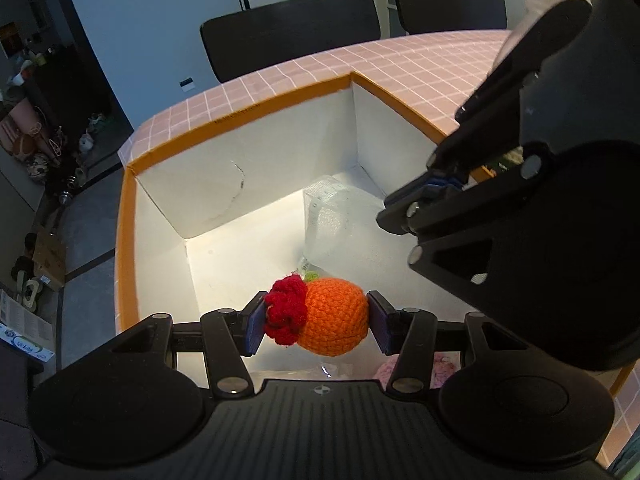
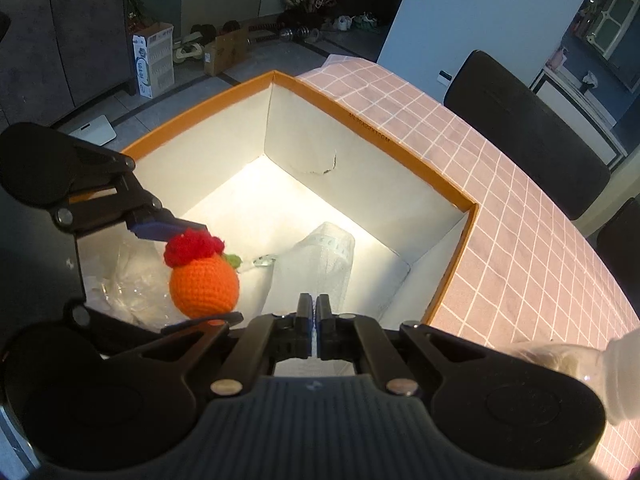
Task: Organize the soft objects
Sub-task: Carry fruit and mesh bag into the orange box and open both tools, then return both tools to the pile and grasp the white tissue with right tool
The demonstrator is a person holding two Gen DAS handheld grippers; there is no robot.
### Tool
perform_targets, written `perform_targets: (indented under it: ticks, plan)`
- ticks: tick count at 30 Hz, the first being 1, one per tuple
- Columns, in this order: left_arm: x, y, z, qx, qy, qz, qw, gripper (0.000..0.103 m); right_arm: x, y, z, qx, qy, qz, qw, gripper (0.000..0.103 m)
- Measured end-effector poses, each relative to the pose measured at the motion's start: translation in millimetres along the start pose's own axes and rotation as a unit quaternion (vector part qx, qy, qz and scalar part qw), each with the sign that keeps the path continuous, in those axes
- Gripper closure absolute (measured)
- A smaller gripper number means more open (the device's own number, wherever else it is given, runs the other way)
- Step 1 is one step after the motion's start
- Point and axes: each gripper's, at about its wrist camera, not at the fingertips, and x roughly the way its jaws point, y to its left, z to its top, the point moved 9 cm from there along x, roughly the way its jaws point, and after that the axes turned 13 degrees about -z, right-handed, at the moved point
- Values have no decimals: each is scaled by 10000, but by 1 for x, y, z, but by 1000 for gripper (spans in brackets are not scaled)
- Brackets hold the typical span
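An orange crocheted ball with a red frilly top (image 1: 332,320) hangs over the open box (image 1: 240,112), and my left gripper (image 1: 316,316) is shut on it, one pad on each side. The box has an orange rim and white inner walls. In the right wrist view the same ball (image 2: 204,284) sits between the left gripper's two fingers at lower left. My right gripper (image 2: 314,312) is shut, its tips pinching the near end of a white translucent mesh bag (image 2: 328,252) that reaches down into the box. From the left wrist view, the right gripper (image 1: 436,184) is beside that bag (image 1: 332,216).
Crumpled clear plastic (image 2: 128,280) lies in the box's near left corner, and something pink and knitted (image 1: 440,364) shows below my left fingers. The box stands on a pink checked tablecloth (image 2: 520,240). A plastic bottle (image 2: 600,364) is at lower right. Two black chairs (image 1: 292,28) stand behind the table.
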Motion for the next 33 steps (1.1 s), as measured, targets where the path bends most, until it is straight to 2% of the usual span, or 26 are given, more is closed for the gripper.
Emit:
perform_targets:
  ticks: [3,7,15,25,33]
  plan:
    - [3,4,-3,-67,166,100,9998,43,0,0,0,-2,1,-22,10000,100]
    - [7,6,-7,-188,358,103,9991,40,-6,-1,0,7,-69,-42,10000,80]
    - [-1,3,-9,-348,490,116,9981,29,-26,-3,-2,-66,-265,21,9996,78]
    - [-50,-14,-9,-246,180,519,9982,28,-77,-11,-7,43,-738,291,9968,74]
    - [-94,-60,6,-93,-445,634,9969,29,-137,-40,-34,235,-1275,432,9906,70]
